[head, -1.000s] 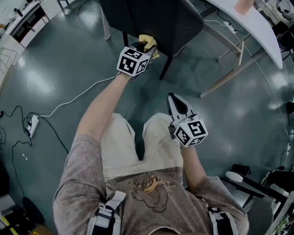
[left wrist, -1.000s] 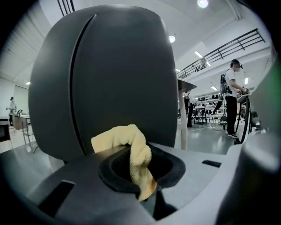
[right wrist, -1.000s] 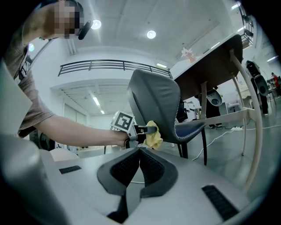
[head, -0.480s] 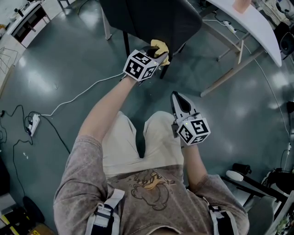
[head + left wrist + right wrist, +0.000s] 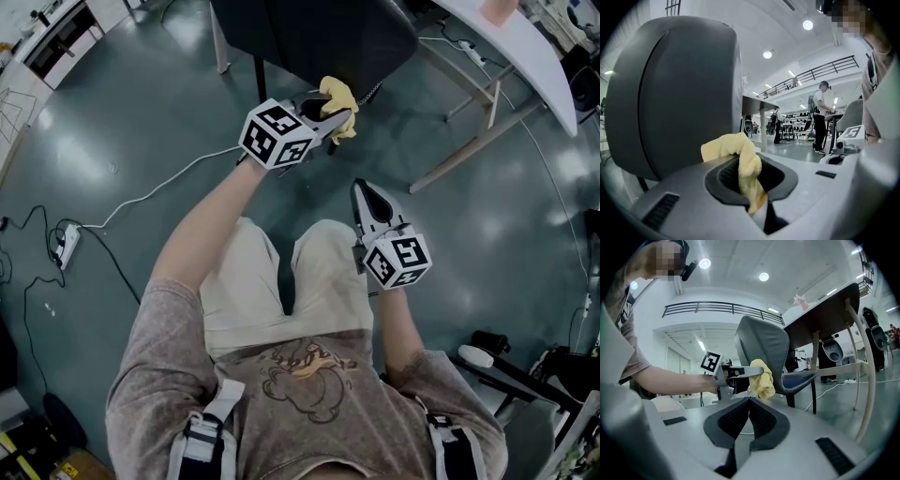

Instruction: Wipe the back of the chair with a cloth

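- The yellow cloth (image 5: 735, 151) is pinched in the left gripper (image 5: 330, 114). The jaws are closed on a fold, and a bunched wad pokes out past their tips.
- The cloth sits just beside the dark chair back (image 5: 670, 93), at its edge; whether it touches cannot be told.
- It looks soft, light and limp, so it should crumple and drag on the surface, not slide. A hold deep in the bunched middle, as here, seems safer than an edge, which rubbing could pull free.
- The chair back looks like a smooth, stiff, curved shell. The chair stands on thin legs, so hard pressing might shift it.
- The right gripper (image 5: 367, 195) hangs over the person's lap, well apart from the chair, with its jaws pressed together on nothing.
- The floor (image 5: 122, 122) is glossy grey-green, and a white cable (image 5: 150, 200) runs across it to a power strip (image 5: 66, 251).
- A white table (image 5: 511, 52) stands near the chair, in an open hall with ceiling lights and people far back.
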The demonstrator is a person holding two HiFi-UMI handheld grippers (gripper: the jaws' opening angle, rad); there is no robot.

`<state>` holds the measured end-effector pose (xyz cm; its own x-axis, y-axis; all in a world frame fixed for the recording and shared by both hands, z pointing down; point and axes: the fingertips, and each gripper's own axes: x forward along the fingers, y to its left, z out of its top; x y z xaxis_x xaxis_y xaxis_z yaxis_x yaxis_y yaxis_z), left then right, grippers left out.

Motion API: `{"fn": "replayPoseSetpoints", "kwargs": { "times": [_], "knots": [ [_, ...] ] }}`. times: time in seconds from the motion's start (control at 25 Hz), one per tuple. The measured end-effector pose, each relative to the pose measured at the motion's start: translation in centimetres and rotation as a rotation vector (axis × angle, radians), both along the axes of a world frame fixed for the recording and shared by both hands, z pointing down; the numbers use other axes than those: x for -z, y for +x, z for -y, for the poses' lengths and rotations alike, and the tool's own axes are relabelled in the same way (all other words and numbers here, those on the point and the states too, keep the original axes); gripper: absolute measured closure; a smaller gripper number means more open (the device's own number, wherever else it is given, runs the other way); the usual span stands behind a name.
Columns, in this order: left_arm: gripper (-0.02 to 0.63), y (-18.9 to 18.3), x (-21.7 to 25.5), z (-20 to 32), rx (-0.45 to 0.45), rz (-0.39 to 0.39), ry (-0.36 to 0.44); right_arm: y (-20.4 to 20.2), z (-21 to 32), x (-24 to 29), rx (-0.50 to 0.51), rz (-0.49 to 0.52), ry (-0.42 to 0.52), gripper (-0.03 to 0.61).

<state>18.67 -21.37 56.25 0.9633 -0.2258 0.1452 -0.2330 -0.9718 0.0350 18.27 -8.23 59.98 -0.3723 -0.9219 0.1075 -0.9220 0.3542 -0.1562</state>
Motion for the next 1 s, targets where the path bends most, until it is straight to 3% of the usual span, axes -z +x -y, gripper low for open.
{"fn": "replayPoseSetpoints", "kwargs": {
  "times": [0.36, 0.68, 0.88, 1.0],
  "knots": [
    [0.552, -6.5, 1.9, 0.6, 0.088, -0.082, 0.002, -0.3, 1.3, 0.1, 0.028, -0.015, -0.003, 0.554],
    [0.552, -14.1, 4.7, 4.2, 0.218, -0.179, -0.030, -5.2, 5.6, 1.8, 0.125, -0.068, -0.003, 0.554],
    [0.552, -17.2, 8.0, 5.8, 0.258, -0.110, -0.036, -9.4, 8.2, 6.4, 0.207, -0.080, -0.037, 0.554],
    [0.552, -19.5, 12.2, 6.8, 0.283, -0.109, -0.059, -11.6, 9.6, 11.5, 0.237, -0.077, -0.046, 0.554]
  ]
}}
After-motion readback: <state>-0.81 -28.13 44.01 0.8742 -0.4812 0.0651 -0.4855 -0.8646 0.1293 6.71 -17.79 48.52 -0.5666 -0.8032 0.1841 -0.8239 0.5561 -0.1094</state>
